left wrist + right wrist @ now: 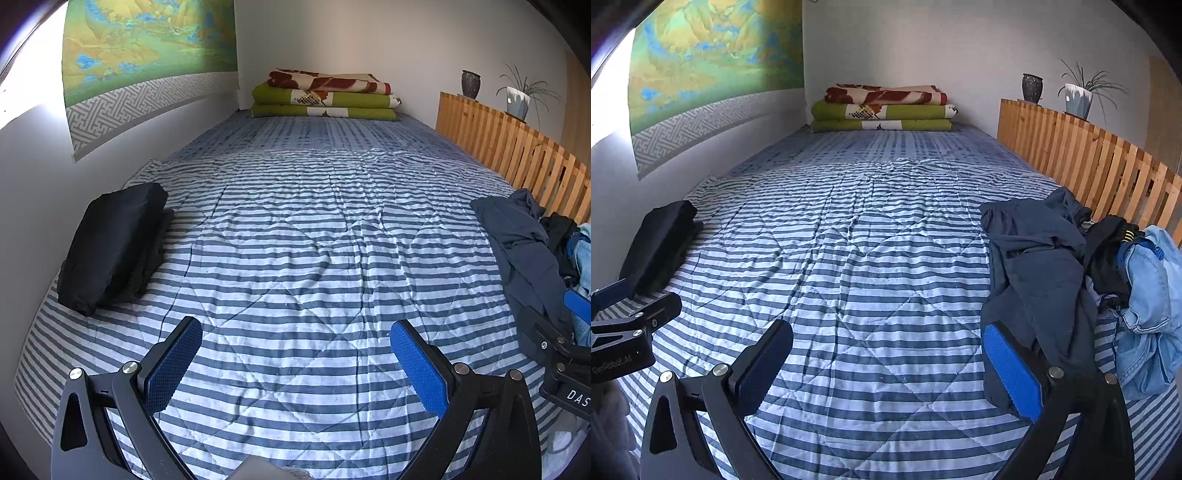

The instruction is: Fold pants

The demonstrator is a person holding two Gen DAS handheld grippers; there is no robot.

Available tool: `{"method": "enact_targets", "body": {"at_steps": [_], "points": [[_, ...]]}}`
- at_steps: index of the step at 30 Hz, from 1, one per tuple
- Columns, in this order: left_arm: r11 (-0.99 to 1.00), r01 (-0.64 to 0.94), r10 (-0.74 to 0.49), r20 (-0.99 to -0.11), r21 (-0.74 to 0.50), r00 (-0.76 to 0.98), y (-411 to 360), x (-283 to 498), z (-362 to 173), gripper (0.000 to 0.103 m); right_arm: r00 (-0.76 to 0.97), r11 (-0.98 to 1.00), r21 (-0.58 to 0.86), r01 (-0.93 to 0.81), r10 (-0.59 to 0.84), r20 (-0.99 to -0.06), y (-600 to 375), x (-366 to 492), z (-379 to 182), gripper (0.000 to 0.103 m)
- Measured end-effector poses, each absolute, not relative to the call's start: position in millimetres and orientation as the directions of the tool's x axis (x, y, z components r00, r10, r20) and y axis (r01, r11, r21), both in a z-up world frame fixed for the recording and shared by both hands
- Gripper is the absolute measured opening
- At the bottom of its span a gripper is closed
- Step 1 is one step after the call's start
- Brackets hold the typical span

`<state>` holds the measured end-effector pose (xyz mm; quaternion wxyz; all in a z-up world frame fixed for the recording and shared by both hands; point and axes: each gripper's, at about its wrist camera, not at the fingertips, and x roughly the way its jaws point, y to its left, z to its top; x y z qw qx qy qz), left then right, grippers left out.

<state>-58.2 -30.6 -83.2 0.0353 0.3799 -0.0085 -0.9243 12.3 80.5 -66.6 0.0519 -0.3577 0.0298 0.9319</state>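
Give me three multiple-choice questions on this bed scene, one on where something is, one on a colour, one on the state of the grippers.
1. Where does the folded black garment lie?
A. by the wall on the left edge of the bed
B. on the blanket stack
C. on the wooden rail

2. What colour is the garment at the far right of the unfolded pile?
A. red
B. light blue denim
C. white

3. How do the left gripper and right gripper stand?
A. both shut on cloth
B. one holds pants
C. both open, holding nothing

Answers: 1 A, it lies beside the wall. 2 B, pale jeans lie there. 3 C, only striped quilt shows between the jaws.
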Motion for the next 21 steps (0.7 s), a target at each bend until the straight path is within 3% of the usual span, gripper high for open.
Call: {"method": "enact_targets", "body": {"at_steps": [21], "points": [[-0.997, 0.056, -0.070, -0.698, 0.044, -0.712, -32.8, -54.9, -82.8, 0.103, -0.735, -0.993, 0.004, -0.120, 0.086, -0.673, 79.9, 11.1, -68.3, 0.102]]}}
